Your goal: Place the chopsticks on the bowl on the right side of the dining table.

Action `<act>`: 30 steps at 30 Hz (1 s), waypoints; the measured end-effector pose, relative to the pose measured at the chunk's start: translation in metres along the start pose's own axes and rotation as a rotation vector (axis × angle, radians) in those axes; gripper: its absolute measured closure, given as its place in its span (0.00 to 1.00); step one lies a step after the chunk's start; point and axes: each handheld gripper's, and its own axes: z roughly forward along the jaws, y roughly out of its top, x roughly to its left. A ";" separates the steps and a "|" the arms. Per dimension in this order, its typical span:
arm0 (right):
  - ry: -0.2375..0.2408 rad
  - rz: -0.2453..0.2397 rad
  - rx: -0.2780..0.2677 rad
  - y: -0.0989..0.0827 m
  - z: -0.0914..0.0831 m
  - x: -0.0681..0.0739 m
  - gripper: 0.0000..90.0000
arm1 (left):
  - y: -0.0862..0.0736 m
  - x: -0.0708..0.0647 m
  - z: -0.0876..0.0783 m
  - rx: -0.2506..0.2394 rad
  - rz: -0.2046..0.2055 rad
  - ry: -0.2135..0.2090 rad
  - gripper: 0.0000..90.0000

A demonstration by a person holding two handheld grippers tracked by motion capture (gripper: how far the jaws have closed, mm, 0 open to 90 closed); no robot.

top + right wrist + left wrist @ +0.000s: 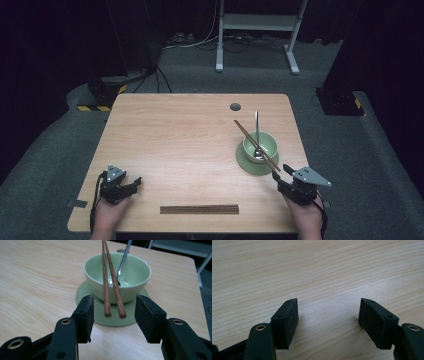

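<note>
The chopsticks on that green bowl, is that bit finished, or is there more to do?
Looks done: the chopsticks lie across the green bowl, a spoon inside. The right gripper has opened, pads clear of their near ends. The left gripper rests open. Perhaps left: the brown strip near the table edge.

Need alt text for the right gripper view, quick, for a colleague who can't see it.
The right gripper stands open, its two black fingers either side of the near ends of a pair of brown chopsticks without touching them. The chopsticks lie across a green bowl holding a metal spoon, on a green saucer on the wooden table.
</note>
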 end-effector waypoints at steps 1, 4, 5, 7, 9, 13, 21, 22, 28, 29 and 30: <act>-0.004 0.002 0.011 -0.003 0.000 -0.001 0.55 | 0.000 0.000 0.000 -0.001 0.000 -0.002 0.36; -0.009 0.006 0.027 -0.009 0.001 -0.001 0.55 | 0.000 0.000 0.000 0.000 0.000 -0.007 0.36; -0.008 0.009 0.033 -0.011 0.002 0.000 0.55 | 0.000 0.000 0.000 0.000 0.000 -0.007 0.36; -0.019 0.011 0.047 -0.014 0.003 0.001 0.55 | 0.000 0.000 0.000 0.000 -0.004 -0.008 0.36; -0.024 0.016 0.053 -0.015 0.005 0.002 0.55 | 0.000 0.000 0.000 0.001 -0.001 -0.007 0.36; -0.031 0.018 0.049 -0.015 0.009 0.003 0.55 | 0.000 0.000 0.000 0.000 -0.001 -0.006 0.36; -0.021 0.009 0.034 -0.008 0.018 0.007 0.61 | 0.000 0.000 0.000 0.000 -0.001 0.001 0.36; -0.021 0.009 0.034 -0.008 0.018 0.007 0.61 | 0.000 0.000 0.000 0.000 -0.001 0.001 0.36; -0.016 0.002 0.041 -0.003 0.028 0.011 0.66 | 0.000 0.000 0.000 -0.002 0.000 0.010 0.36; -0.013 0.002 0.042 -0.002 0.030 0.011 0.67 | 0.000 0.000 0.000 -0.001 0.001 0.011 0.36; -0.013 0.002 0.041 -0.002 0.031 0.011 0.68 | 0.000 -0.001 0.000 -0.002 -0.001 0.011 0.36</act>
